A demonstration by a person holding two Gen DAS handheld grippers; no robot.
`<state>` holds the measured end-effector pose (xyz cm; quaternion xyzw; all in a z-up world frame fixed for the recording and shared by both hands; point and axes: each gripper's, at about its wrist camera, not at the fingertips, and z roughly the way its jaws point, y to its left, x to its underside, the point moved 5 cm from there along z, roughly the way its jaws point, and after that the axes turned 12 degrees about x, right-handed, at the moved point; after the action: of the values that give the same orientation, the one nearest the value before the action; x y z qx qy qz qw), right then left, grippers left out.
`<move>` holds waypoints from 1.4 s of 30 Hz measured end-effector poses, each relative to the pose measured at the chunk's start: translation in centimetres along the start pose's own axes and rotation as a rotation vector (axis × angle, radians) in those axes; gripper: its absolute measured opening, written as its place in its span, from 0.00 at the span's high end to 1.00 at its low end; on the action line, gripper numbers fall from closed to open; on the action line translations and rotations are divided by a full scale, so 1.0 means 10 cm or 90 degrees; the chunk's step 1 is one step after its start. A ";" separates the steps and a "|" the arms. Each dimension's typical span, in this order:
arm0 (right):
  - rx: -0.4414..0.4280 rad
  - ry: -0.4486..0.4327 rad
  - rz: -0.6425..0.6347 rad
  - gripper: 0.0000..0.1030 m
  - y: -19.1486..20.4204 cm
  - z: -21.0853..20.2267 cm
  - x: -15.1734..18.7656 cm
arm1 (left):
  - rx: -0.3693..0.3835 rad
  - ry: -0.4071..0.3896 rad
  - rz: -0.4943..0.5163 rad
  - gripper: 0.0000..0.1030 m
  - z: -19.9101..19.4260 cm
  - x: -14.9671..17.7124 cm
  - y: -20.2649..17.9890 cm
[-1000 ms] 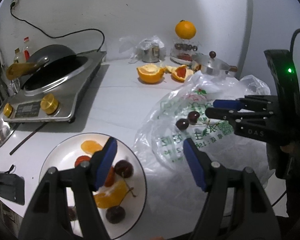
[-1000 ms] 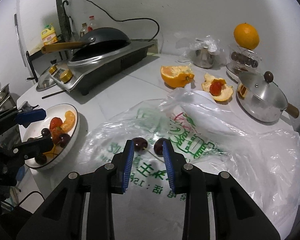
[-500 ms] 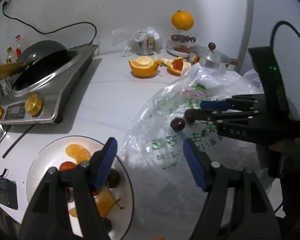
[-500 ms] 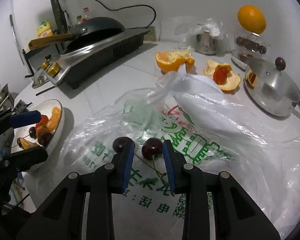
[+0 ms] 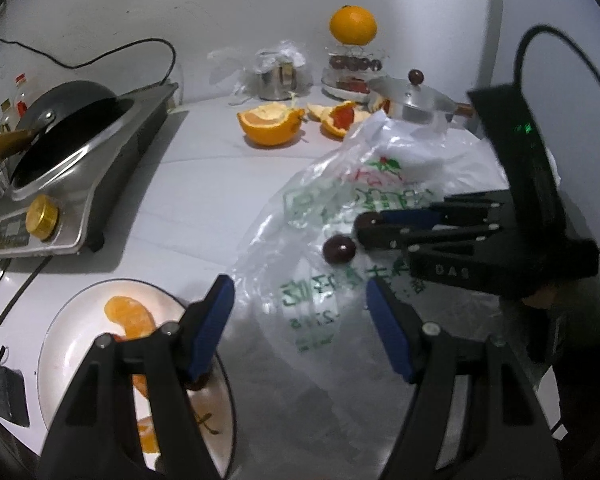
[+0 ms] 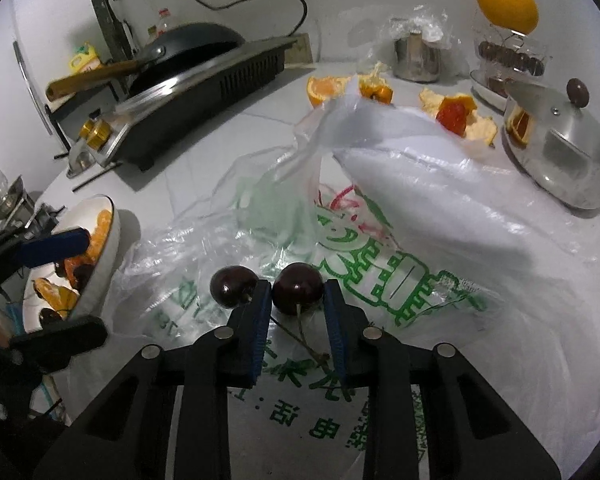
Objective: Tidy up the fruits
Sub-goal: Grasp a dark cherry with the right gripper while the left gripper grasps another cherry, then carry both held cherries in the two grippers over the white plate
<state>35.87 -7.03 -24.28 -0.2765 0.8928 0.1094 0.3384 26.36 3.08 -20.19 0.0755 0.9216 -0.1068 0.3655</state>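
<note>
On the crumpled plastic bag (image 6: 400,216), my right claw (image 6: 298,300) has just been closing on one cherry (image 6: 298,294), its pads about touching; the twin cherry (image 6: 233,286) lies just outside, left. My left claw (image 5: 300,320) stands apart, empty, beside the plate (image 5: 66,332), with open worktop (image 5: 204,184) between.

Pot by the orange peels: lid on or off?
On. The steel pot wears its lid, knob up. The lid sits tilted or shifted, leaving a gap at the left rim with orange slices showing inside.
</note>
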 end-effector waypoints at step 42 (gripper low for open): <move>-0.004 -0.079 0.053 0.72 -0.44 -0.44 0.00 | -0.042 0.101 0.188 0.74 0.91 -0.15 -0.31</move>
<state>35.99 -12.37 -21.06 -0.2326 0.8804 0.1429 0.3878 32.78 -2.31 -25.18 0.2062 0.9295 -0.0152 0.3054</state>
